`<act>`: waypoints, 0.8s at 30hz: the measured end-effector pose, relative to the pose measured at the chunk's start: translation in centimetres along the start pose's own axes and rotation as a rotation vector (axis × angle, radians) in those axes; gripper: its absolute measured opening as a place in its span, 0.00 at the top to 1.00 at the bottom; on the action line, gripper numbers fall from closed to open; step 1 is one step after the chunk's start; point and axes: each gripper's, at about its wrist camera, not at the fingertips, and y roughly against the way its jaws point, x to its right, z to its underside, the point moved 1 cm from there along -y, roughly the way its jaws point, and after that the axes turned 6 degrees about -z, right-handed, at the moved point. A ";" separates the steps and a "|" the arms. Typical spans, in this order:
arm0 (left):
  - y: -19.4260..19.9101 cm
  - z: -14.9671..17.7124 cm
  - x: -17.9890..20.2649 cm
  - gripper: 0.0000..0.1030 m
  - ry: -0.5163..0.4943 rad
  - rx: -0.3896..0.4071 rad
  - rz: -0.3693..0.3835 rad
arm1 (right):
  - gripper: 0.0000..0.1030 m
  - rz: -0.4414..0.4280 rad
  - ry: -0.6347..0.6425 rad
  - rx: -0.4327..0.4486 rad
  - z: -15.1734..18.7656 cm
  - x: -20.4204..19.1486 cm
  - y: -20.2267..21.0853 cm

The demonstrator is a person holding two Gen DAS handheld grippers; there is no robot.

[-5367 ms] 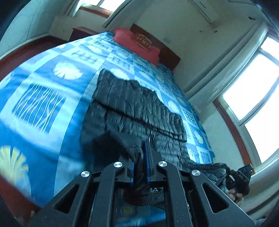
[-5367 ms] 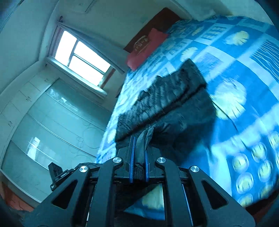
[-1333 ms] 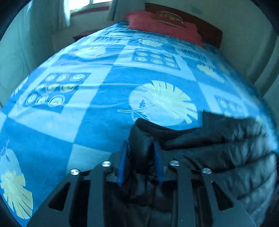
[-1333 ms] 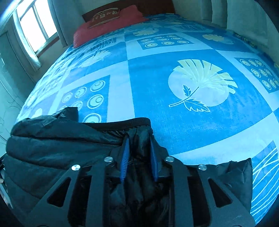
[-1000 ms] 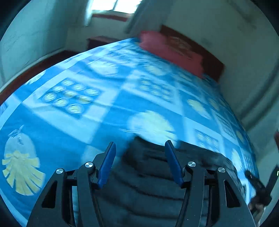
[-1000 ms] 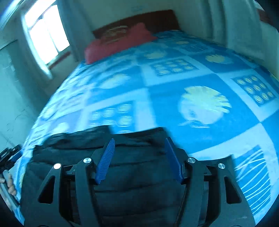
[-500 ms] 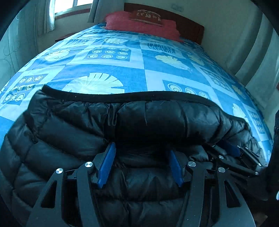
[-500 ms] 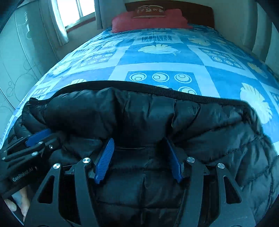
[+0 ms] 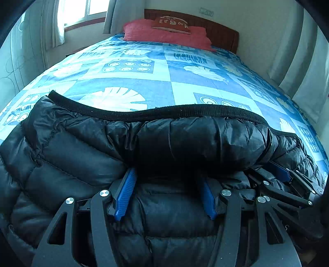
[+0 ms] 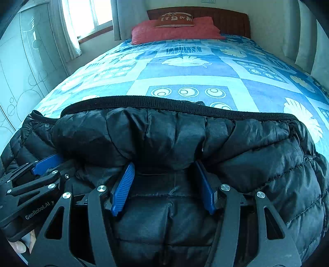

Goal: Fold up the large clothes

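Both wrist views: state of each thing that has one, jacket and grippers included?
black puffer jacket: folded over, lying on the bed, top layer bulging over the fingers of both grippers
left gripper: open, fingers astride a jacket fold, not clamped
right gripper: open, fingers astride a jacket fold, not clamped
blue patterned bedspread: spread flat
red pillow: at the headboard, small brown cushion on top

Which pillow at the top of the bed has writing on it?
The small dark red-brown cushion lying on top of the bigger plain pink-red pillow. It carries pale lettering; the one beneath shows none.
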 end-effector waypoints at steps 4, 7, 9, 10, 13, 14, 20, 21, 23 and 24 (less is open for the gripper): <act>1.1 -0.7 -0.4 0.43 0.009 -0.038 0.026 | 0.42 -0.020 -0.033 -0.007 -0.5 0.4 2.3; 3.1 -1.2 -1.9 0.43 0.046 -0.067 0.051 | 0.36 -0.005 -0.050 0.037 -0.2 1.5 6.6; 5.9 -1.0 -4.0 0.43 0.107 -0.057 0.089 | 0.34 0.004 -0.064 0.062 0.4 2.6 9.5; 7.5 -0.7 -5.2 0.40 0.130 -0.048 0.092 | 0.30 0.022 -0.081 0.073 1.2 3.7 11.7; 11.7 1.2 -8.1 0.35 0.169 0.009 0.073 | 0.28 0.069 -0.131 0.088 3.6 6.5 16.2; 13.5 2.6 -9.4 0.34 0.176 0.032 0.048 | 0.28 0.091 -0.161 0.093 4.9 7.7 17.8; 19.8 10.9 -16.1 0.25 0.321 0.068 -0.030 | 0.27 0.169 -0.334 0.076 12.9 13.2 22.9; 20.2 12.1 -16.8 0.24 0.348 0.061 -0.024 | 0.27 0.167 -0.351 0.072 13.7 13.6 23.1; 20.7 14.9 -18.0 0.19 0.403 0.027 -0.008 | 0.27 0.153 -0.414 0.057 16.0 14.7 23.3; 20.6 15.8 -18.2 0.19 0.422 0.013 0.005 | 0.27 0.147 -0.434 0.054 16.5 15.0 23.2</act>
